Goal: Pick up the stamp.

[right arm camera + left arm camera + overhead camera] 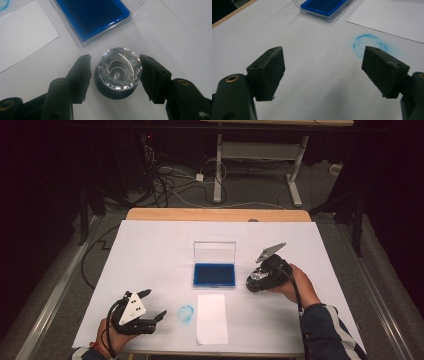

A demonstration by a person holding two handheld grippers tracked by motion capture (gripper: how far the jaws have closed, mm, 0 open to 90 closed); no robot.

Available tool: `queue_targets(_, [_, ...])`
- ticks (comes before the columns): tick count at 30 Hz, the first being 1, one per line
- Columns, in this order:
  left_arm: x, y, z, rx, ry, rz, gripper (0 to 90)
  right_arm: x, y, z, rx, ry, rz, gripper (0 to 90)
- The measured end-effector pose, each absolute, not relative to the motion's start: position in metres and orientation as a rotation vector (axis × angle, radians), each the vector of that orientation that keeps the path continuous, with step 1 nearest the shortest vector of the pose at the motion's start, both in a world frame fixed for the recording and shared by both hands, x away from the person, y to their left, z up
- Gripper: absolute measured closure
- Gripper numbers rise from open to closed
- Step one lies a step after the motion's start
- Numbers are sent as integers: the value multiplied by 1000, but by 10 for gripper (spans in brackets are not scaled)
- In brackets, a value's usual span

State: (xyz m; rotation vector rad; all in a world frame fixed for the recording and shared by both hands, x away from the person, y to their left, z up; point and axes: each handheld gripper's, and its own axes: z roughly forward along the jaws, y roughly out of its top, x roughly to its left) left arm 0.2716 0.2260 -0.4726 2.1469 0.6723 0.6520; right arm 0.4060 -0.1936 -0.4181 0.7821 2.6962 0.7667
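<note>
Stamp (pixel 119 71) w/ faceted clear knob and black base, upright on desk (pixel 150 250), just beside ink pad (pixel 214 274) at approx 3 o'clock of it in high view. Long axis vertical: knob up, printing face down on white sheet. No tilt discernible.

Right tongs (pixel 115 72) straddling stamp. In right gripper view, one pad at or nearly at knob edge, other w/ small gap remaining. Not clamped; counted as open around stamp, nothing lifted.

Left tongs (pixel 323 70) wide open, empty, hovering low over desk at approx 7 o'clock of pad. Blue ring mark (pixel 369 45) just ahead of them.

Ink pad lid up, blue surface exposed. Paper slip (pixel 212 318) at 6 o'clock of pad, blank, no print on it.

Progress est.: early. Pad opened, stamp approached. Left to do, as judged: close on knob, lift, ink on pad, press on slip. Blue ring on desk sheet beside slip, origin unclear.
</note>
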Motion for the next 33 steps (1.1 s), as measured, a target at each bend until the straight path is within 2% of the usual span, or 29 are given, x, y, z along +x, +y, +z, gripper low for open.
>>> queue_targets(2, [272, 226, -473, 2142, 665, 659, 178, 406, -194, -418, 777, 2701, 762, 482])
queue_targets(10, [273, 225, -473, 2152, 663, 656, 177, 405, -194, -417, 749, 2694, 764, 516])
queue_targets(33, [274, 224, -475, 2166, 659, 636, 175, 408, -195, -418, 759, 2692, 773, 554])
